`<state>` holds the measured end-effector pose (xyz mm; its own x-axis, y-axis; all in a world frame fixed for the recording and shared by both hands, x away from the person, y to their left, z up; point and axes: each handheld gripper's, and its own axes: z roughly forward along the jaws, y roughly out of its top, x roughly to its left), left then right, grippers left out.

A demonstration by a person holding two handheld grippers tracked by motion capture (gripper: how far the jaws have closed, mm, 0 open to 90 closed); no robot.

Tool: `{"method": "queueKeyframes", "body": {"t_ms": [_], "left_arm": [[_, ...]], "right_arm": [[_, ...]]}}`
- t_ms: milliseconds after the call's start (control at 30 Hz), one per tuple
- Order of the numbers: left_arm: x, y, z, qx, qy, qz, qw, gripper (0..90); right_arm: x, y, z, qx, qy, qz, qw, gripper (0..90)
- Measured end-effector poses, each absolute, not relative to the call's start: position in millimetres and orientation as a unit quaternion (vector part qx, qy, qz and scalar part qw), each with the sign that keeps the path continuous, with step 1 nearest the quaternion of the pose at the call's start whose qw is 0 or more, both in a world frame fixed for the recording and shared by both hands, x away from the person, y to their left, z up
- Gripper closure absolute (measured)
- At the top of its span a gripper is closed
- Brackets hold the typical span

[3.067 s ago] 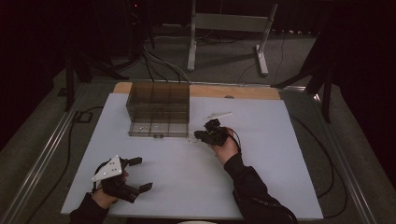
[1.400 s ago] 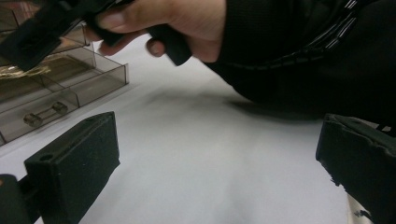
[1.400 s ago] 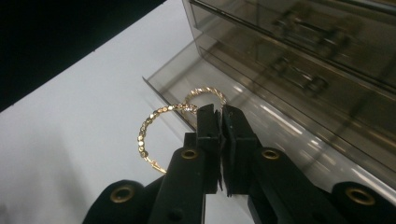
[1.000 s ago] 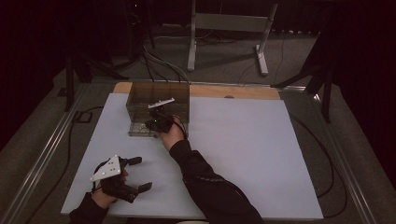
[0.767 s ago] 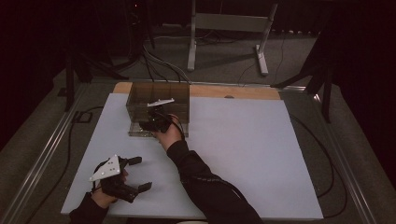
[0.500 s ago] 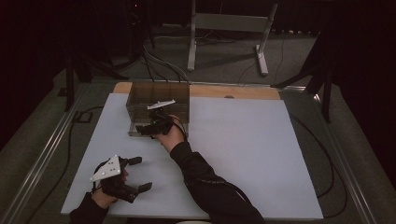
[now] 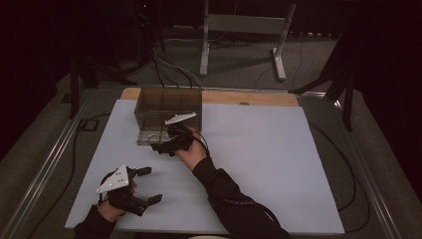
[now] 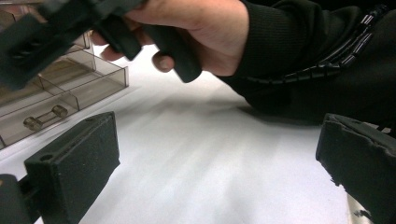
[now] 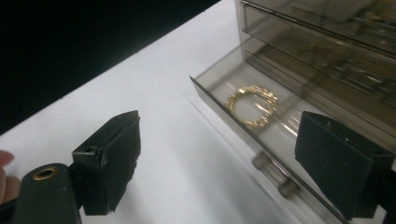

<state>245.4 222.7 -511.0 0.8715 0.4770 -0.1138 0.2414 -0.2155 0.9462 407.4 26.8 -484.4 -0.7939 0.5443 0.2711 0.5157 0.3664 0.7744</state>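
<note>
Smoked-plastic cabinet: clear brown drawer organiser (image 7: 169,107), standing just ahead of my right claw (image 7: 166,146).
Drawer: lowest clear drawer (image 9: 261,126), pulled part-way out toward me; its front wall lies between my right claw's pads in the right gripper view.
Drawer handle: small clear bar with brass-coloured ends (image 9: 275,177), just ahead of my right claw, not touched.
Contents: gold-coloured chain bracelet (image 9: 252,105) lying flat in the open drawer, beyond the handle.
Right claw: jaws stand wide apart, having just been opening; nothing is clamped between them, and the handle sits free near the right-hand pad.
Left claw: my left claw (image 7: 147,185) rests low on the white tabletop (image 7: 278,164), jaws apart and empty, well back from the cabinet.
Done so far: I judge the drawer to be drawn out and let go, with the bracelet lying exposed.
Left to do: likely lifting the bracelet out or shutting the drawer again; neither is begun.
Heading: drawer's long axis runs across my right claw's line of sight; it slides out toward me, handle leading.
</note>
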Motion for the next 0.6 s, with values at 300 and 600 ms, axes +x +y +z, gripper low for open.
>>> {"method": "queueKeyframes", "body": {"t_ms": [300,600], "left_arm": [[246.4,220.5,-512.1,0.777,0.234,0.101,0.576,0.5],[246.1,221.1,-512.0,0.777,0.233,0.102,0.576,0.5]], "right_arm": [[399.9,-2.9,-480.8,0.326,0.819,0.470,0.026,13.4],[390.7,-36.5,-475.0,0.324,0.818,0.474,0.033,7.3]]}}
